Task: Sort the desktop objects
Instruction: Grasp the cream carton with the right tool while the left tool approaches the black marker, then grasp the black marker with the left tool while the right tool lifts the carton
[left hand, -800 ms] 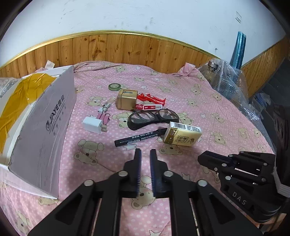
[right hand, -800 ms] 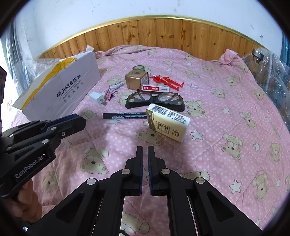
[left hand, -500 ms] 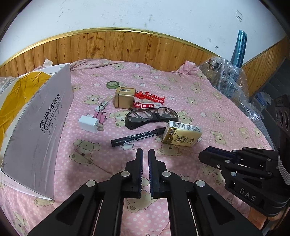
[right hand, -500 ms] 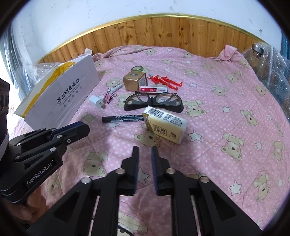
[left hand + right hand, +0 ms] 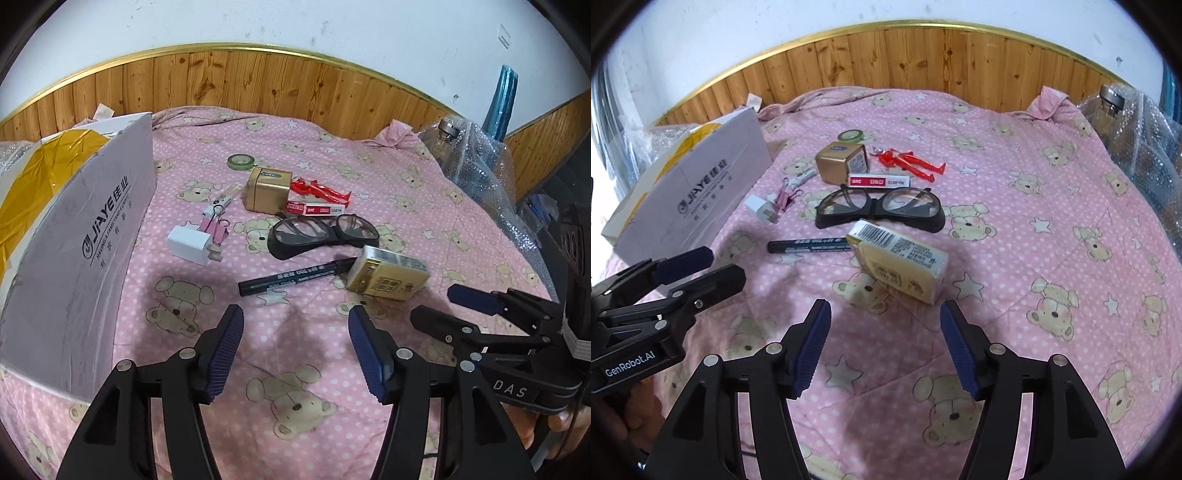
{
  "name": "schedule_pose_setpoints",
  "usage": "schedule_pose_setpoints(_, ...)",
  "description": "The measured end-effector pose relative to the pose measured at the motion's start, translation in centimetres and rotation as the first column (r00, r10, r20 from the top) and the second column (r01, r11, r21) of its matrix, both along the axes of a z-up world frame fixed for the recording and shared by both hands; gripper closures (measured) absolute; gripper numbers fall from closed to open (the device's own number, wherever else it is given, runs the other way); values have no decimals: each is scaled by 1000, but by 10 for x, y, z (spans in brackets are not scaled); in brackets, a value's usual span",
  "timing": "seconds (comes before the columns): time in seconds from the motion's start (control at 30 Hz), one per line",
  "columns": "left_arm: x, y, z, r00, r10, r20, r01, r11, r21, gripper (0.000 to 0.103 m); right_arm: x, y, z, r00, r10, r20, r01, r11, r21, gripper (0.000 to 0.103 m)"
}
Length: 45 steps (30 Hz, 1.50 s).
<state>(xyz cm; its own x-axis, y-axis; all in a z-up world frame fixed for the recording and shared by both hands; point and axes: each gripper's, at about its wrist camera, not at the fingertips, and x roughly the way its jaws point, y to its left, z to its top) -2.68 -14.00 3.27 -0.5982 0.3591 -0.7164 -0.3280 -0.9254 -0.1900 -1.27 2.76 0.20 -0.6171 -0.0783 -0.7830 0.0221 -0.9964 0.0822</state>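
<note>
- Left gripper spread wide, empty, hanging above bare pink quilt just short of the black marker; probably opened for that marker, the nearest thing in its line.
- Right gripper equally wide, holding nothing, pointed at the yellow box; gap looks broad enough to straddle the box across its short side.
- Yellow box resting over 1 end of the marker, so lifting the box first would likely free the pen.
- Beyond these, black glasses, a red-and-white packet, gold tin, red figure, green tape roll, white charger and pink binder clip, all clustered mid-quilt.
- White carton standing at the left edge, open top out of sight; likely the sorting bin, hence within the left gripper's reach.
- Nothing lifted yet.
</note>
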Motion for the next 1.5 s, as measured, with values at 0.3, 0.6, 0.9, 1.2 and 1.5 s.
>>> schedule_pose_setpoints(0.3,-51,9,-28,998,-23,55,23,1000,8,38,-43,14,-24,999,-2,43,3,1000,-24,37)
schedule_pose_setpoints(0.6,-56,34,-45,976,-174,129,165,983,79,67,-44,31,-26,997,64,30,-60,990,-126,78)
schedule_pose_setpoints(0.9,-56,26,-22,989,-150,-12,150,989,-8,46,-31,36,-6,996,83,-19,-85,986,-141,48)
schedule_pose_setpoints(1.2,-81,36,-56,980,-172,103,173,985,-3,63,-42,35,-19,991,133,-8,-132,974,-186,46)
schedule_pose_setpoints(1.5,-66,55,-44,967,-233,105,239,970,-44,72,-39,46,-9,992,122,-18,-124,976,-180,60)
